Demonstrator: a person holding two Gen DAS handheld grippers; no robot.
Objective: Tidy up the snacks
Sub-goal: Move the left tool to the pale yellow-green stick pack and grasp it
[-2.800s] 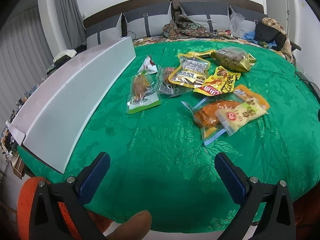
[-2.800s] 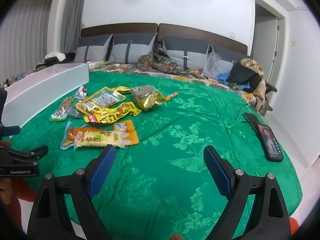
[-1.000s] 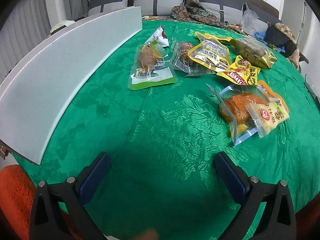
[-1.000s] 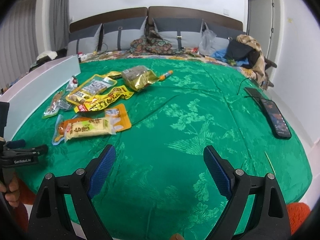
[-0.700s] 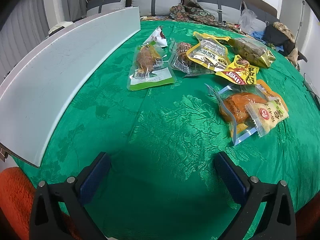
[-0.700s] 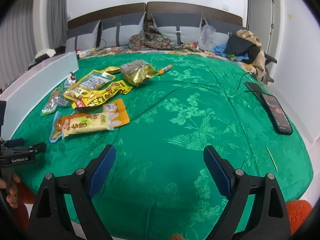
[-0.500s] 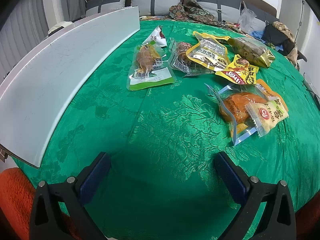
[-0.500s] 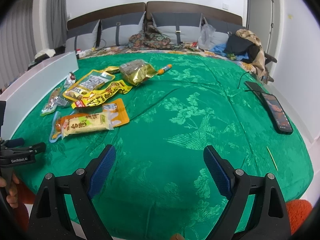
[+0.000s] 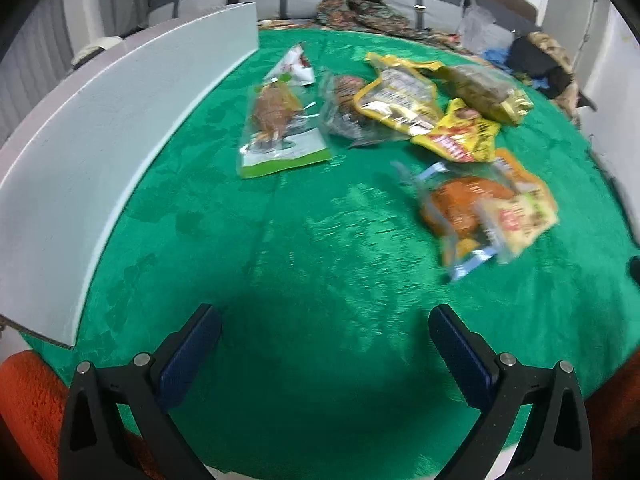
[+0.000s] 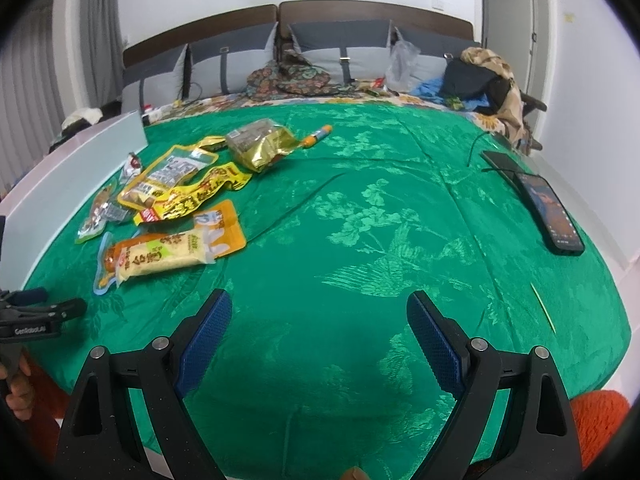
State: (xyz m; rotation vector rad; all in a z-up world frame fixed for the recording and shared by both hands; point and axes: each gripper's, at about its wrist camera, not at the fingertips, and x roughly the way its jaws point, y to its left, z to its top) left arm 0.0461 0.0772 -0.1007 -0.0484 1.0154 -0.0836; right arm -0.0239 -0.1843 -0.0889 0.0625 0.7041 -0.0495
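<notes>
Several snack packs lie scattered on a green bedspread. In the left wrist view I see a green-edged clear pack, a yellow-bordered pouch, a gold bag, a yellow and red pack and an orange pack. My left gripper hovers open over bare cloth, short of them all. The right wrist view shows the orange pack and the gold bag to the left. My right gripper is open over bare cloth too.
A long white box wall runs along the left of the spread. A dark phone and a cable lie at the right edge. Pillows and clothes sit at the back. A thin stick lies front right.
The left gripper has pushed forward toward the snacks, and its view is blurred by motion. The right gripper has barely shifted. Both stay open.
</notes>
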